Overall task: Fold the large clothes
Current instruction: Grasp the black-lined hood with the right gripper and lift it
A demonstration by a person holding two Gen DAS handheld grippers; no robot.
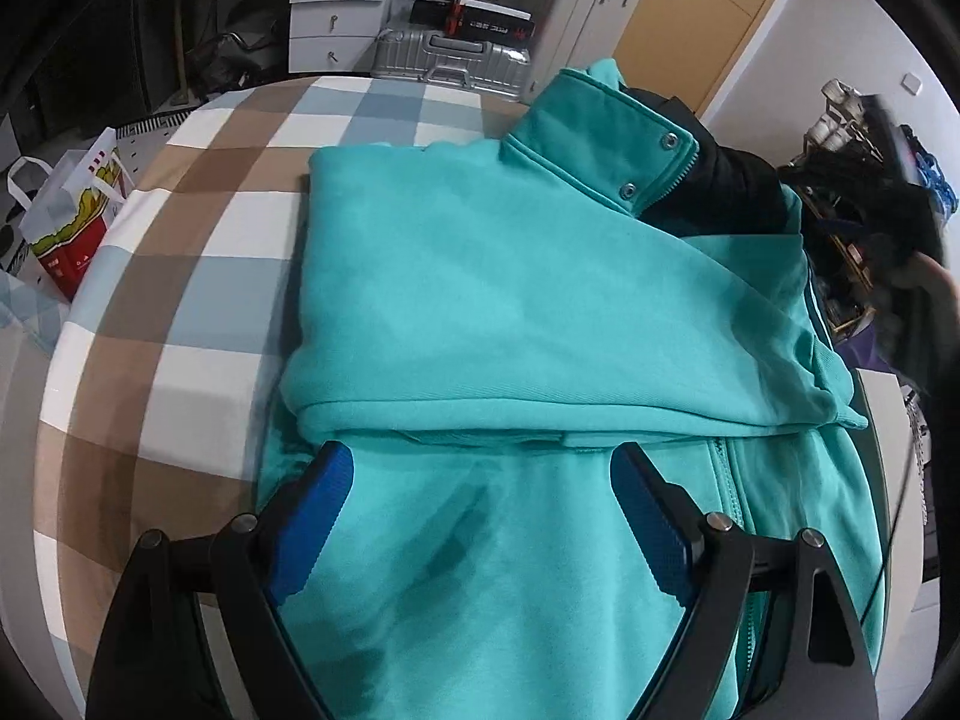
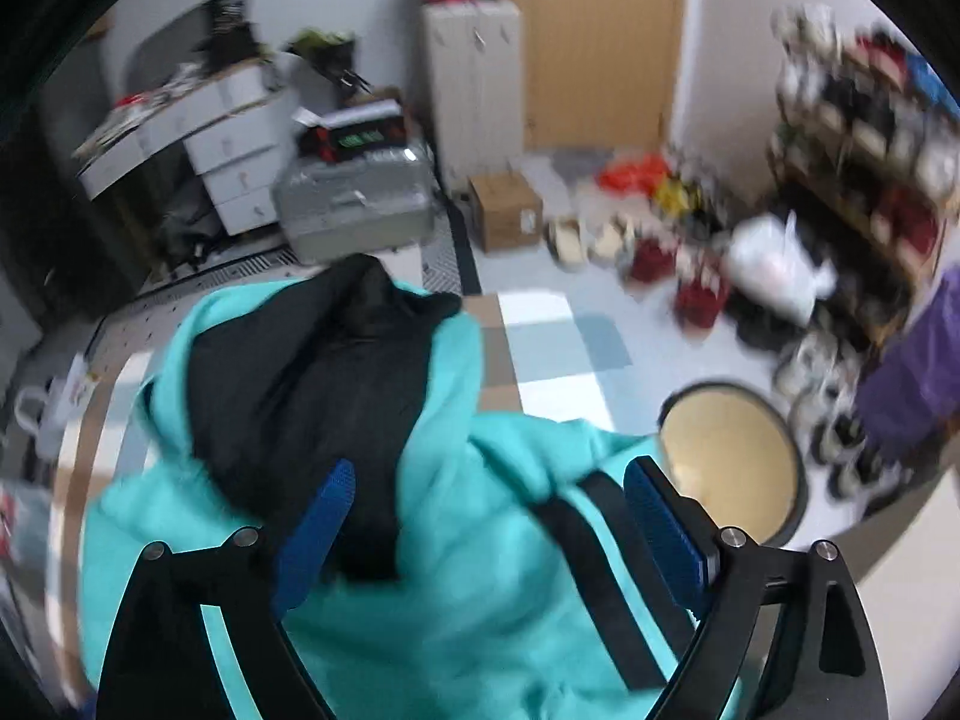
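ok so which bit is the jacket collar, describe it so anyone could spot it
Start from the checked bedspread and find the teal jacket lying on it. At the jacket's far end, beside the black lining, is the collar: a stiff raised band, the only part with two metal snaps.

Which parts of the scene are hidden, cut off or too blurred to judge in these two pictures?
- Left wrist view: the lower hem of the teal jacket runs below the picture's edge and behind the left tool.
- Left wrist view: what lies under the jacket's folded part is covered by the cloth.
- Right wrist view: the shelf items are smeared by motion blur.
- Right wrist view: the black lining hides the collar.
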